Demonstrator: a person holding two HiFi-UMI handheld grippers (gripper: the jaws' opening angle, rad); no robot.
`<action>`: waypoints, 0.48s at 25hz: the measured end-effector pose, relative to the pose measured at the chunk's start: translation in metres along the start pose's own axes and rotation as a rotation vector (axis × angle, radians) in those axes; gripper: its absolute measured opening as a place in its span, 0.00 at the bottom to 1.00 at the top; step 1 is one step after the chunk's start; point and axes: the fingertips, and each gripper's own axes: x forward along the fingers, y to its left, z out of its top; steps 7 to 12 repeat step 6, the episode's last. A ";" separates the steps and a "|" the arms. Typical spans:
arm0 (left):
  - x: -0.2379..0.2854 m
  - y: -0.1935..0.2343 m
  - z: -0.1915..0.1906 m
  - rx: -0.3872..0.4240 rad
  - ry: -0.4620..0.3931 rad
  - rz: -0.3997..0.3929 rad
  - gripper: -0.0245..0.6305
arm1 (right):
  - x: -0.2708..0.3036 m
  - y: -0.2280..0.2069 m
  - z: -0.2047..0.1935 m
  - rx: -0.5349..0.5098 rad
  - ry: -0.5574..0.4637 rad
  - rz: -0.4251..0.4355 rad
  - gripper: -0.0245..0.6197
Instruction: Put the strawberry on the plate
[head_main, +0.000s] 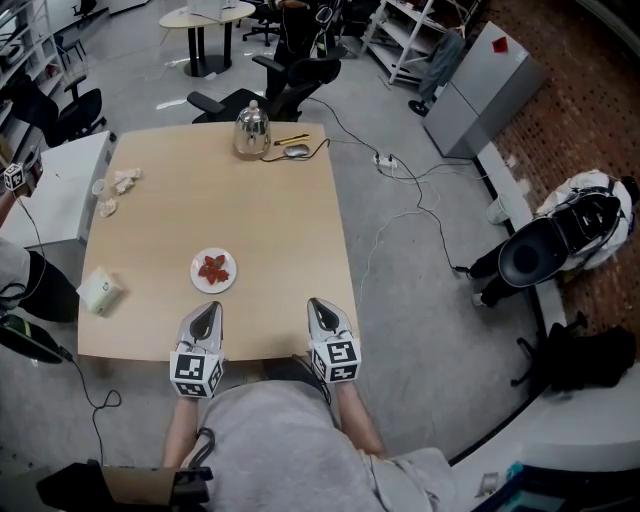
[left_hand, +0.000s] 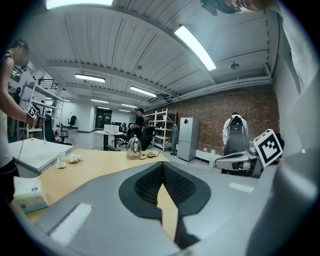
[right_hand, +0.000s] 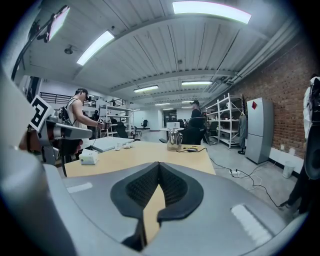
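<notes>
In the head view a small white plate (head_main: 197, 279) lies on the wooden table (head_main: 280, 220), near its front edge and left of centre. Red strawberry pieces (head_main: 213, 268) rest on it. My left gripper (head_main: 207, 310) sits just in front of the plate at the table's near edge, its jaws shut with nothing between them. My right gripper (head_main: 319, 304) rests to the right, level with the left one, also shut and empty. In the left gripper view the left gripper (left_hand: 162, 165) hides the plate behind its own body, and so does the right gripper (right_hand: 159, 165) in the right gripper view.
A metal kettle (head_main: 252, 130), a mouse (head_main: 296, 151) and a pencil (head_main: 291, 139) stand at the table's far edge. A tissue pack (head_main: 100, 290) lies front left, crumpled paper (head_main: 125, 181) further back. A person (right_hand: 77, 117) stands at a white side table (head_main: 60, 185) on the left.
</notes>
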 end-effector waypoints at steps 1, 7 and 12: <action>0.000 -0.001 0.000 0.001 0.000 0.000 0.07 | -0.001 -0.001 0.000 0.000 0.000 0.000 0.05; -0.001 -0.005 0.003 0.002 0.002 0.003 0.07 | -0.004 -0.004 0.001 0.001 0.002 0.001 0.05; -0.001 -0.005 0.003 0.002 0.002 0.003 0.07 | -0.004 -0.004 0.001 0.001 0.002 0.001 0.05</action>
